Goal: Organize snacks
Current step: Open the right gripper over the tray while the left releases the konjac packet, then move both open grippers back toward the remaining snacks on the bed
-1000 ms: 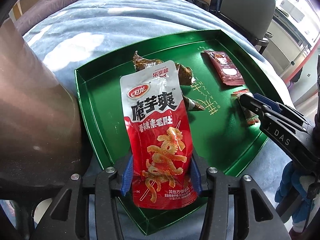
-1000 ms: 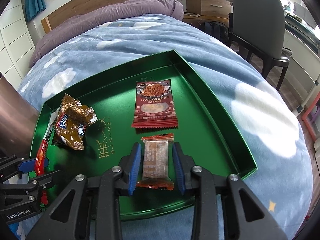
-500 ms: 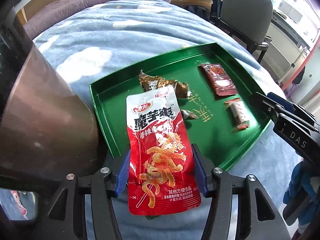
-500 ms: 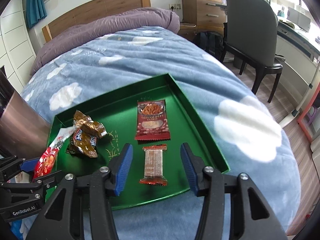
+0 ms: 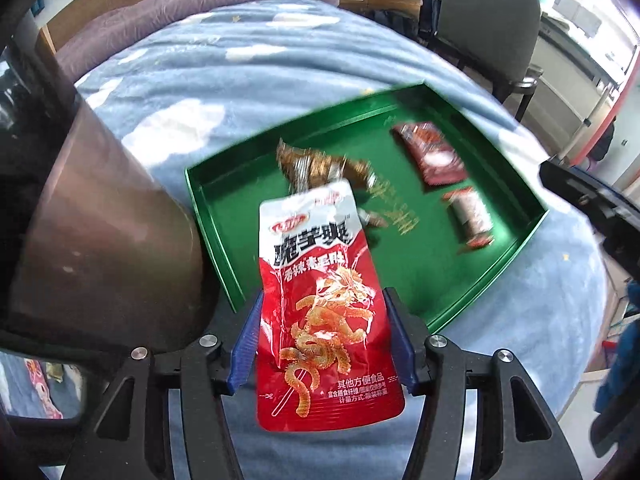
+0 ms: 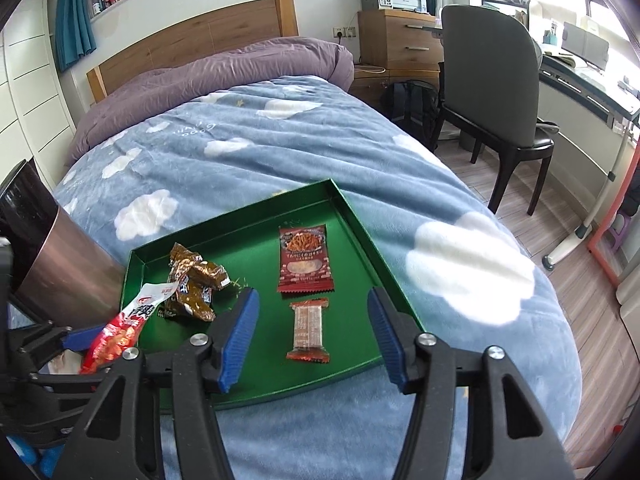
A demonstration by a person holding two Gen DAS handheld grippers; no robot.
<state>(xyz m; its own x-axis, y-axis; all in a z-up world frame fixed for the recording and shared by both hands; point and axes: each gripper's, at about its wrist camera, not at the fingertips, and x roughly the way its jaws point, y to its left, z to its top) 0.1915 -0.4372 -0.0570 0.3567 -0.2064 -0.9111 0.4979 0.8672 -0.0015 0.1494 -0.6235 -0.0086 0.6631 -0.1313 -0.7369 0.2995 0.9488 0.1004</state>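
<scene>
A green tray (image 5: 224,220) (image 6: 256,232) lies on the bed. My left gripper (image 5: 323,316) is shut on a red and white snack pouch (image 5: 320,280), held above the tray's near left corner; the right wrist view shows this pouch (image 6: 116,332) at lower left. My right gripper (image 6: 312,300) hovers above the tray's near side with its jaws opening wide and nothing pressed between them. A small brown bar (image 6: 308,326) (image 5: 470,218) lies flat on the tray below it. A dark red flat packet (image 6: 305,258) (image 5: 436,152) and crumpled brown wrappers (image 6: 192,284) (image 5: 320,164) also lie in the tray.
A tall brown metallic bin (image 5: 100,220) (image 6: 60,272) stands against the tray's left side. The bed carries a blue cloud-print blanket (image 6: 260,140) and a purple duvet (image 6: 224,68). A grey chair (image 6: 492,80) and a desk stand to the right on the wooden floor.
My right gripper let go of the small brown bar, opened wide and rose back from the tray. My left gripper lifted slightly with the red pouch still in it.
</scene>
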